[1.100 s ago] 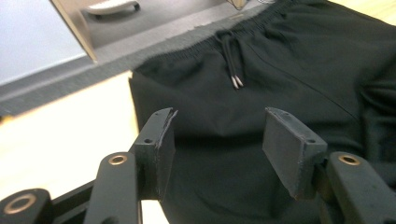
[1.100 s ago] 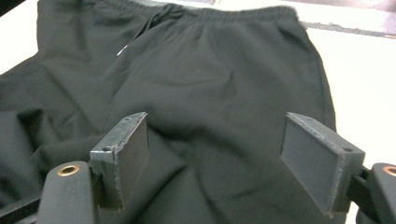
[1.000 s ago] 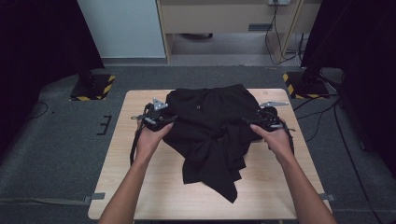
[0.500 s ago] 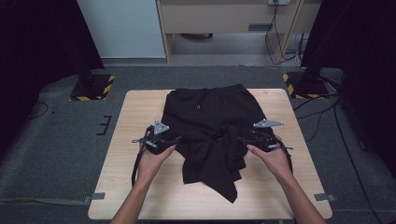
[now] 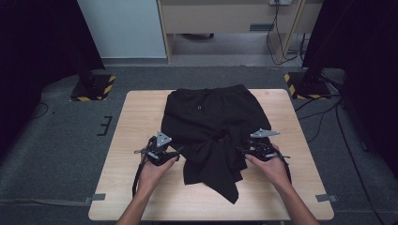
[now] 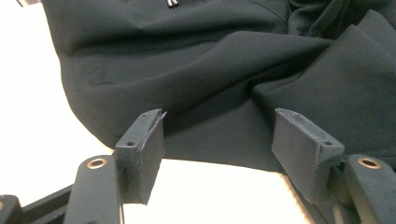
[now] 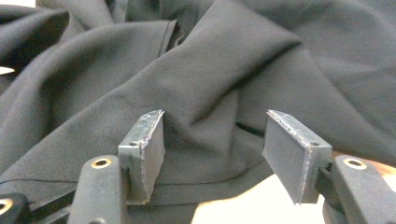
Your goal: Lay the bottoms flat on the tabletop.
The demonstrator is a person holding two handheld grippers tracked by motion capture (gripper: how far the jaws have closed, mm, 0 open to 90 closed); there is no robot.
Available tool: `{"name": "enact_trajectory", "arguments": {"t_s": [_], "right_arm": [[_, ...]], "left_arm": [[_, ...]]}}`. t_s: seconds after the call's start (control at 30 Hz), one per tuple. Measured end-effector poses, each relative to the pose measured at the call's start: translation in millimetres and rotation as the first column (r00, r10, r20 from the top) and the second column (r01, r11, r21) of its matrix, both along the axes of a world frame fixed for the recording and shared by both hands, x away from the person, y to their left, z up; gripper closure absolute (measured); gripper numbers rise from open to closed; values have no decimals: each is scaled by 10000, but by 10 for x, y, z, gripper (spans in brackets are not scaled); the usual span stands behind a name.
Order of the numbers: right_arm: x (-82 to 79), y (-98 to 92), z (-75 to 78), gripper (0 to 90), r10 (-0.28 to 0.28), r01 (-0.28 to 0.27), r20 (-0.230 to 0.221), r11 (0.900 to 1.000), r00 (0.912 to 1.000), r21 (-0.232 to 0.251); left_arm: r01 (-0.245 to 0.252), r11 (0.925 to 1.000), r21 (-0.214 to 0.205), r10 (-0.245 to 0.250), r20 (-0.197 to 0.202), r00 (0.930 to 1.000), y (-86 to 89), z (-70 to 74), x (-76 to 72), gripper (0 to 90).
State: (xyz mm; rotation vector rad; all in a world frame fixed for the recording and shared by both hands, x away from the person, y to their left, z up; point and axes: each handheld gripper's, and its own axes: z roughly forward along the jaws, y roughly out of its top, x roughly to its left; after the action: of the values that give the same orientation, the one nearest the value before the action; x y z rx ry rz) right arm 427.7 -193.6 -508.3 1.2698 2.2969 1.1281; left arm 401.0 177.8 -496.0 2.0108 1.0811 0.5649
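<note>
Black shorts (image 5: 211, 117) lie on the wooden table (image 5: 136, 122), waistband at the far side and the legs bunched and folded toward the near side. My left gripper (image 5: 180, 151) sits low at the shorts' left edge. Its jaws have just been opening and stand apart (image 6: 217, 126), with the cloth's edge (image 6: 196, 98) just beyond the tips and bare table under them. My right gripper (image 5: 240, 150) is at the right side of the crumpled legs. Its jaws have just been closing and are still apart (image 7: 215, 126); a fold of cloth (image 7: 205, 93) lies between them, unpinched.
Two black stands with yellow-and-black striped bases rise off the table's far left (image 5: 94, 88) and far right (image 5: 305, 84) corners. Cables (image 5: 324, 117) trail over the grey floor at the right. Bare wood lies along the table's near edge and both sides.
Both hands have come toward the near side and sunk lower, from beside the shorts' upper part to the bunched legs. The shorts have settled lower on the table.
</note>
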Motion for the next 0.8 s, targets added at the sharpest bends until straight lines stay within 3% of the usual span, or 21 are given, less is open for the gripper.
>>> {"name": "enact_trajectory", "arguments": {"t_s": [0.43,0.57,0.7,0.8], "right_arm": [[19,206,-159,397,129,-135,-200,9994,9997,-312],[-8,233,-219,416,138,-147,-255,9993,9996,-352],[-47,279,-226,443,65,-72,-215,9994,9997,-337],[-92,375,-237,450,96,-98,-86,9995,9999,-295]], "left_arm": [[-91,9998,168,94,-134,9999,-43,-92,43,296],[-154,9996,220,158,-177,9997,-65,-141,146,290],[-378,9991,-181,369,-482,9982,-49,-210,312,289],[-431,9989,161,440,-587,9973,-25,-248,440,289]]}}
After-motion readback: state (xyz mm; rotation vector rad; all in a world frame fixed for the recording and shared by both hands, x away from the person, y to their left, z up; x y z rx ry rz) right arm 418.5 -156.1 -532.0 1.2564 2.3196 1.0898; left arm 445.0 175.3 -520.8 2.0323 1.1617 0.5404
